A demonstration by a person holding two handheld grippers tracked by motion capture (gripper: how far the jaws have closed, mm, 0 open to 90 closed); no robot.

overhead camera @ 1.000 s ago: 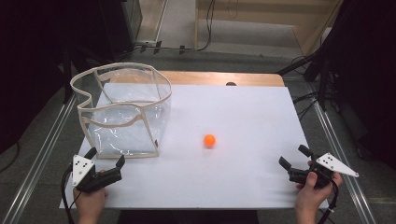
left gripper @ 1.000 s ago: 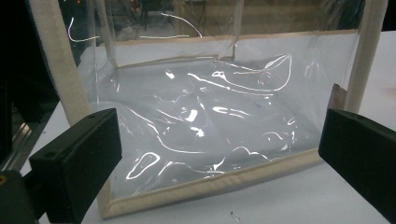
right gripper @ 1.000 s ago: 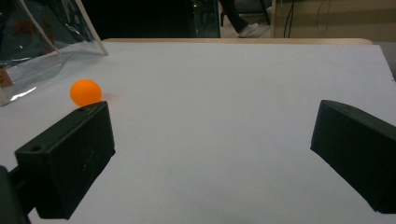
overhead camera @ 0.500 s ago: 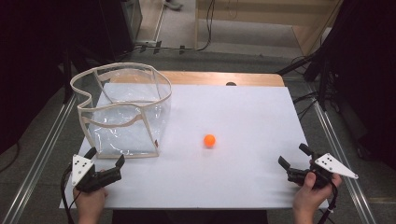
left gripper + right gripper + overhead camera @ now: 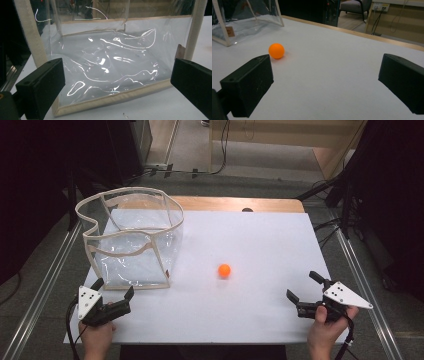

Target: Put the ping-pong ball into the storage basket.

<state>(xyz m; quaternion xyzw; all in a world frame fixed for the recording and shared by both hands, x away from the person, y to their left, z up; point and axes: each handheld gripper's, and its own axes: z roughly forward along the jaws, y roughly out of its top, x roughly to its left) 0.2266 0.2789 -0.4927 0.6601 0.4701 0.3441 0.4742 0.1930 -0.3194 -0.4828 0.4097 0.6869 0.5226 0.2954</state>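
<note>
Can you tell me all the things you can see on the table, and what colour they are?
ball: one, orange, on the white table top, right of the bag
bag: one, clear plastic with cream edging, open at the top, standing at the table's left side
table: one, white top with a wooden strip along the far edge
left gripper: one, black with a grey plate, jaws open, near the bag's front edge, touching nothing
right gripper: one, black with a grey plate, jaws open, at the table's near right, apart from the ball
hands: two, one holding each gripper
</note>
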